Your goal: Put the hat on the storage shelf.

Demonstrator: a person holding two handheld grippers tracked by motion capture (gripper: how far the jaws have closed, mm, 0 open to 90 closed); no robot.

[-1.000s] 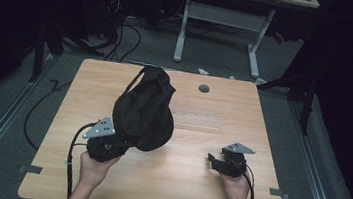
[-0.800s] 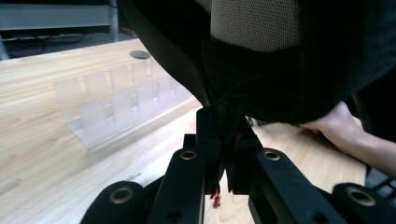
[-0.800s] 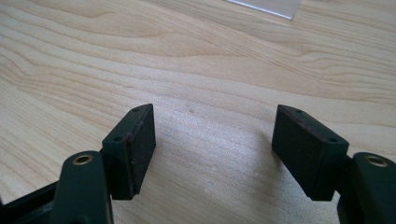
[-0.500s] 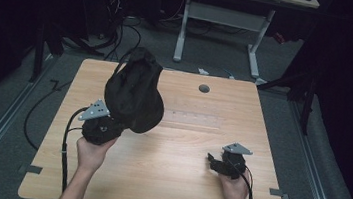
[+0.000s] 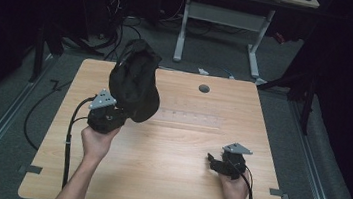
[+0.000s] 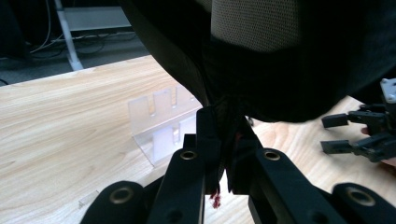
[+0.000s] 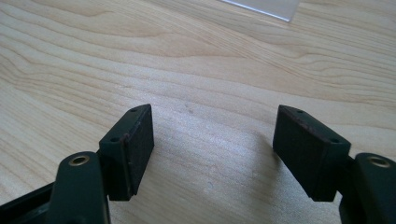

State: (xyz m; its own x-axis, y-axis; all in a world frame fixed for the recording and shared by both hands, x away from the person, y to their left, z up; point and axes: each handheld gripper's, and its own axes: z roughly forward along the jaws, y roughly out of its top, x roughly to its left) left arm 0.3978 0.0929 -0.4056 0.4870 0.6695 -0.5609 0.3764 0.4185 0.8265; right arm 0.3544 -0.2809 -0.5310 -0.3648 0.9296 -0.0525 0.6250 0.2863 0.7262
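Note:
A black fabric bag (image 5: 134, 80) with a grey mesh lining (image 6: 254, 23) is held up above the left half of the wooden table (image 5: 170, 179). My left gripper (image 5: 121, 109) is under it, shut on a fold of its lower edge (image 6: 225, 122). The bag hangs over the left gripper view from above. My right gripper (image 5: 214, 163) rests low over the table near the front right, open, with bare wood between its pads (image 7: 138, 144). The left gripper view also catches the right gripper (image 6: 338, 133) at its right edge, jaws apart.
A clear plastic slotted stand (image 6: 161, 123) lies on the table's middle, faint in the high view (image 5: 192, 119), its corner at the top of the right gripper view (image 7: 268, 7). A round grommet hole (image 5: 204, 88) sits near the far edge. Desk legs and cables stand beyond.
My left gripper has carried the bag leftward and toward the far side of the table. The right gripper has stayed near the front right, open.

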